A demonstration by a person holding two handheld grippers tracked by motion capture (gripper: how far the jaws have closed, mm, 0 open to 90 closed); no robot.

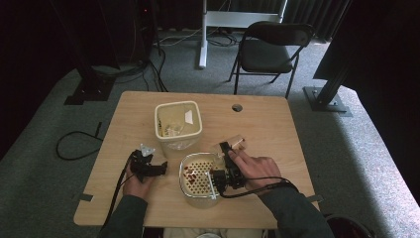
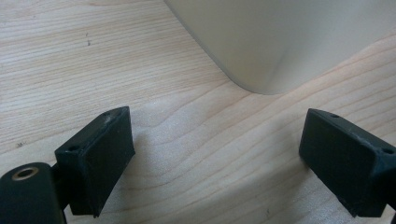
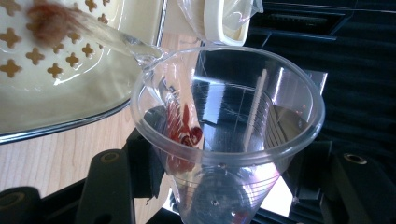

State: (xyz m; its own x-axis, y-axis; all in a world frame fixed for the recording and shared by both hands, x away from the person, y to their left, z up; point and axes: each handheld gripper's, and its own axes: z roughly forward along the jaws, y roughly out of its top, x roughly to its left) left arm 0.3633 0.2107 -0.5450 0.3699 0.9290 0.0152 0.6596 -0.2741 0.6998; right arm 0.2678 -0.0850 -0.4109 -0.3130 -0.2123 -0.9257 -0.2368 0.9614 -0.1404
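Right gripper (image 3: 219, 186) pinching a clear cup (image 3: 227, 135), tipped over the strainer (image 1: 198, 179); red bits and liquid pouring out. Left gripper (image 2: 217, 163) spread, empty, resting beside the tub (image 1: 178, 119). Pouring step underway; next, probably more tilt to clear clinging bits.

A light wooden table (image 1: 277, 124) is set on grey carpet (image 1: 44, 163). Beyond it, a black folding chair (image 1: 270, 52) and a white stand (image 1: 203, 34) are seen. Dark curtains, possibly, are hung behind. Black cables (image 1: 74, 144) are trailed across the floor.
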